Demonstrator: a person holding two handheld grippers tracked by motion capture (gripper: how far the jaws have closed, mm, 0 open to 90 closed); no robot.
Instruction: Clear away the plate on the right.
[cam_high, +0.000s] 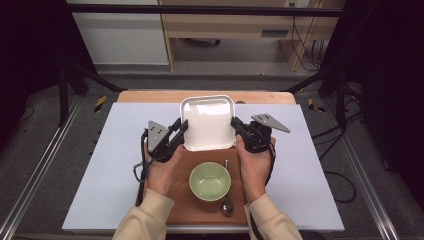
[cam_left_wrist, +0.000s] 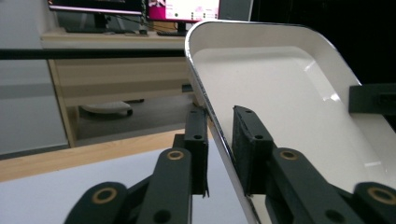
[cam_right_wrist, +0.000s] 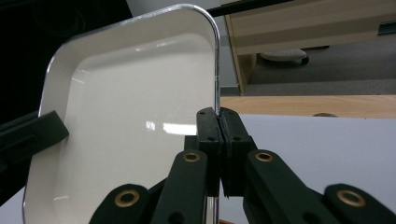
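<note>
A white square tray (cam_high: 207, 122) with a shiny rim lies between my two grippers at the far edge of a wooden board (cam_high: 182, 200). My right gripper (cam_high: 235, 124) is shut on the tray's right rim; in the right gripper view its pads (cam_right_wrist: 218, 116) pinch the thin edge of the tray (cam_right_wrist: 130, 102). My left gripper (cam_high: 182, 126) straddles the left rim. In the left gripper view the rim of the tray (cam_left_wrist: 280, 93) runs between its pads (cam_left_wrist: 219, 126) with a narrow gap on each side, so they do not press on it.
A pale green bowl (cam_high: 210, 181) stands on the board near the person, with a metal spoon (cam_high: 226, 204) at its right. The board rests on a white mat (cam_high: 120, 160) over a wooden table. A desk and cables stand beyond the table.
</note>
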